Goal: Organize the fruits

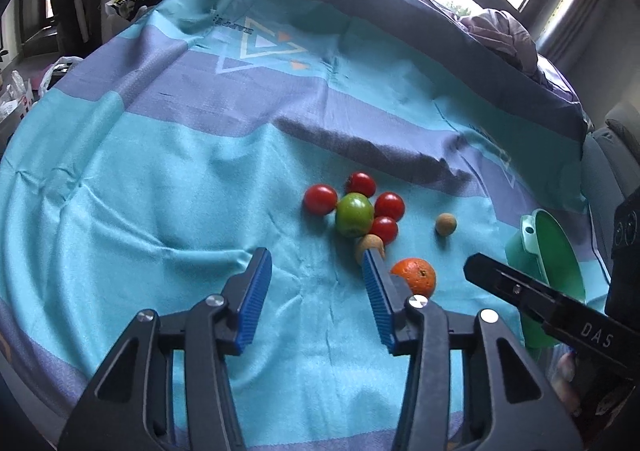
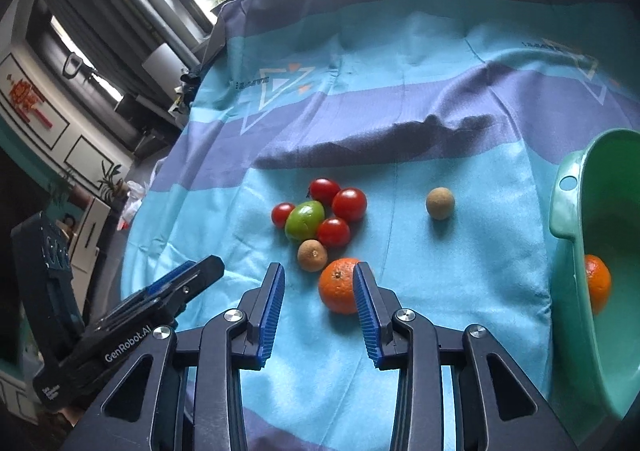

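- Cloth (image 2: 440, 331): carries all the loose fruit.
- Bowl (image 2: 568, 219): right of the orange (image 2: 338, 285), one orange already inside.
- Orange: just ahead of the right gripper (image 2: 319, 305), nearer it than the left gripper (image 1: 316, 291).
- Right jaws: part-open, empty, right finger overlapping the orange.
- Left jaws: part-open, empty.

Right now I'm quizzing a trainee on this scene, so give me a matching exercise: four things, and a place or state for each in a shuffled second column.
Things:
1. green fruit
2. orange
3. lone brown fruit
4. right tool

Places or states:
A. inside the green bowl
B. open, empty
C. ringed by red tomatoes
D. alone on the cloth

Pairs: 1-C, 2-A, 3-D, 4-B
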Tool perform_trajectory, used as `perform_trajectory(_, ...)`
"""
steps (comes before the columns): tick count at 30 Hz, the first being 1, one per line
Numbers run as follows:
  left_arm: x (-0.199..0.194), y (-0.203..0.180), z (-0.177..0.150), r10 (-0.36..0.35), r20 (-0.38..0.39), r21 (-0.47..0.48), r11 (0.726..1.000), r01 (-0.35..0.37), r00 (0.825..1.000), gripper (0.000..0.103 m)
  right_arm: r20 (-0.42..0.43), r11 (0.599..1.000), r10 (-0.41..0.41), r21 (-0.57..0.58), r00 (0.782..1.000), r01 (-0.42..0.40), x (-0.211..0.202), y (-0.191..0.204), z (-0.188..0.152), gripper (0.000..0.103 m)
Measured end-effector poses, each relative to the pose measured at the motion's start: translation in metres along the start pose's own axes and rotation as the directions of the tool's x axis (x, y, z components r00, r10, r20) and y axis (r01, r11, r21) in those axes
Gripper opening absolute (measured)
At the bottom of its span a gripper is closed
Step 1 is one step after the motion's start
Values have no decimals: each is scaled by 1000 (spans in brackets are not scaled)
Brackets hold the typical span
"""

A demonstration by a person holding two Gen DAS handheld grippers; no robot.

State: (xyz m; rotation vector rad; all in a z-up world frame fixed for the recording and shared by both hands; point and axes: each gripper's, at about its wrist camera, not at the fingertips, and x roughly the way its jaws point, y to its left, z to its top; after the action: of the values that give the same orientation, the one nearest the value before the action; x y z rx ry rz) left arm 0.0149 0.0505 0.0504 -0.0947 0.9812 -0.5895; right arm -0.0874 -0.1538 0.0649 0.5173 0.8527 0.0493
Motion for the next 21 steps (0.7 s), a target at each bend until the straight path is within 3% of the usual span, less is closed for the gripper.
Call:
perform_trajectory(5,20,-31,-8,-44,-60,100,994,50,997,46,-28,994,50,100,998,-47,15,-23,3,37)
perform_trajectory(8,35,-39,-8,-87,-107,96,991,97,990,46,-58,988,89,130,994,-81,24,-31,6,37)
perform_trajectory(13,46,-53,-13,-110,-137,140,982,130,984,45,-108,989,78,131,991,-63,39,-31,7,37)
perform_trajectory(21,65,-53,-11,-119,-186,102,985,140,975,46,-154,987,88,144,984,-66,54,-38,6,37)
